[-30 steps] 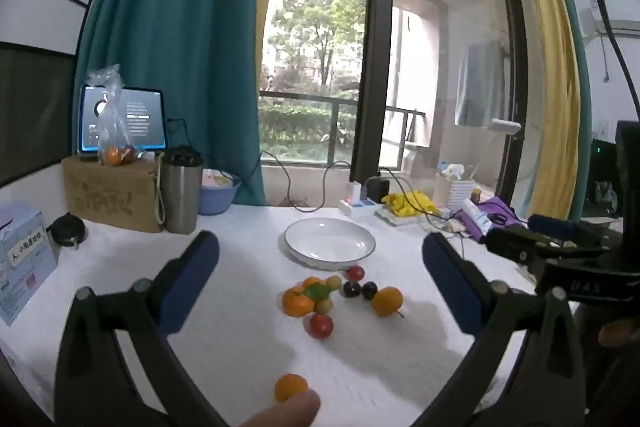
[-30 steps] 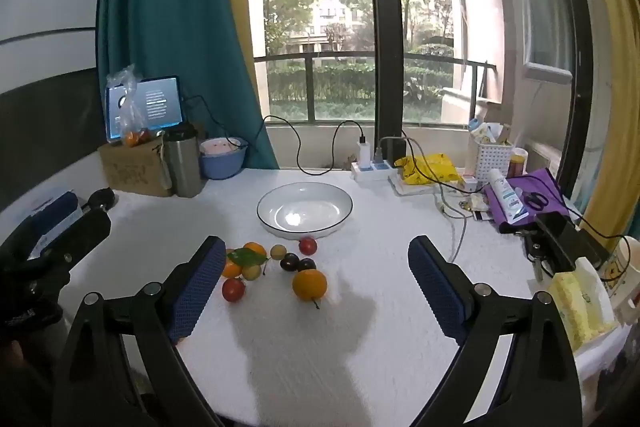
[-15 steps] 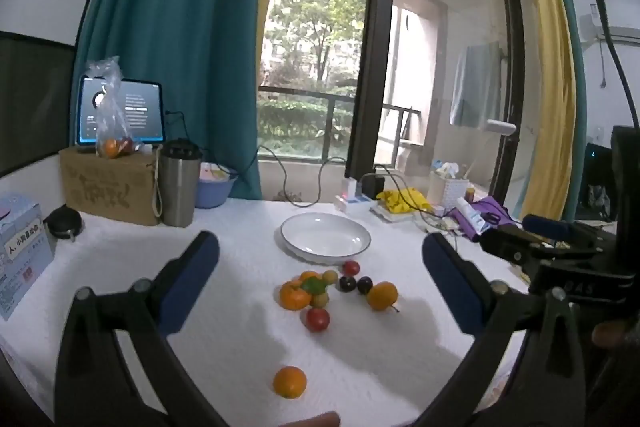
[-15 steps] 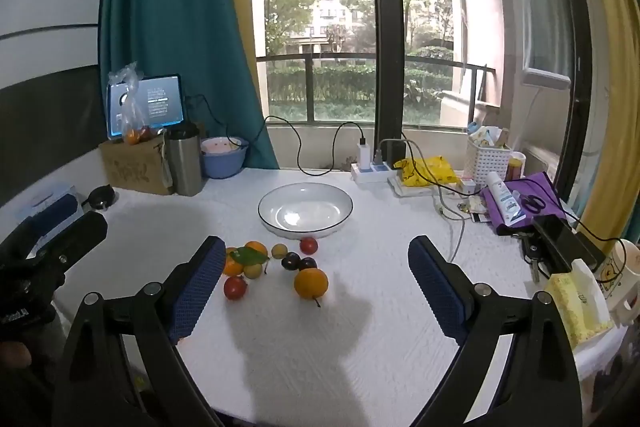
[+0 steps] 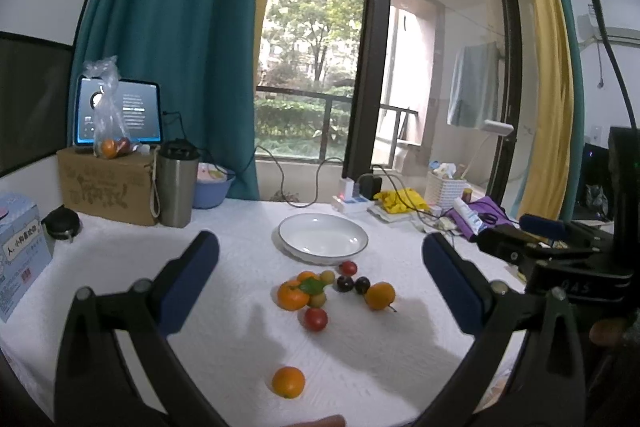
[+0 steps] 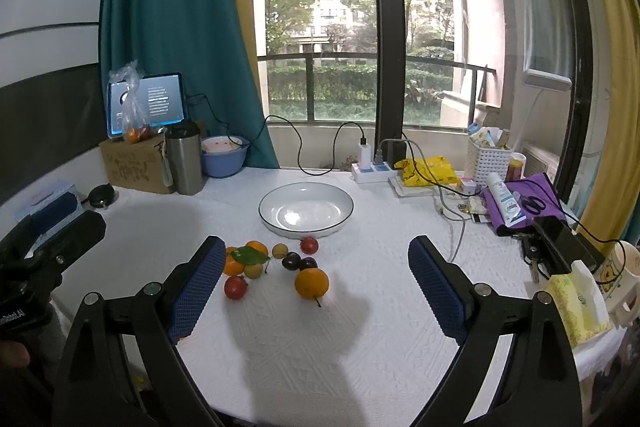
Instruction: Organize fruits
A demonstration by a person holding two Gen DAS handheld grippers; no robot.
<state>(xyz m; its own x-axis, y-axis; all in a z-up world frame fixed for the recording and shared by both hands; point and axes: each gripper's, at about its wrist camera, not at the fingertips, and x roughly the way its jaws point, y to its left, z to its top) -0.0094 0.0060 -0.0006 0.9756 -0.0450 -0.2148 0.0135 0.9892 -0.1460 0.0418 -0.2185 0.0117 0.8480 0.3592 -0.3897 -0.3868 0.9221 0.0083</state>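
- My left gripper point(image 5: 320, 281) and right gripper point(image 6: 316, 281) hover spread wide, gripping nothing.
- The plate point(image 6: 344, 217) sits bare; nothing sorted so far, I judge.
- The fruit cluster point(image 6: 276, 267) lies just before the plate; a lone orange point(image 5: 288, 381) rests apart, nearer me.

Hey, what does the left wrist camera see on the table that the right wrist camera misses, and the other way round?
Only the left wrist view shows the lone orange lying near the table edge, apart from the cluster, and the right gripper from the side.

Only the right wrist view shows the tissue pack, the mug and the left gripper at its left edge.

Both show the empty white plate, the fruit cluster just in front of it, the steel tumbler and the white tablecloth.
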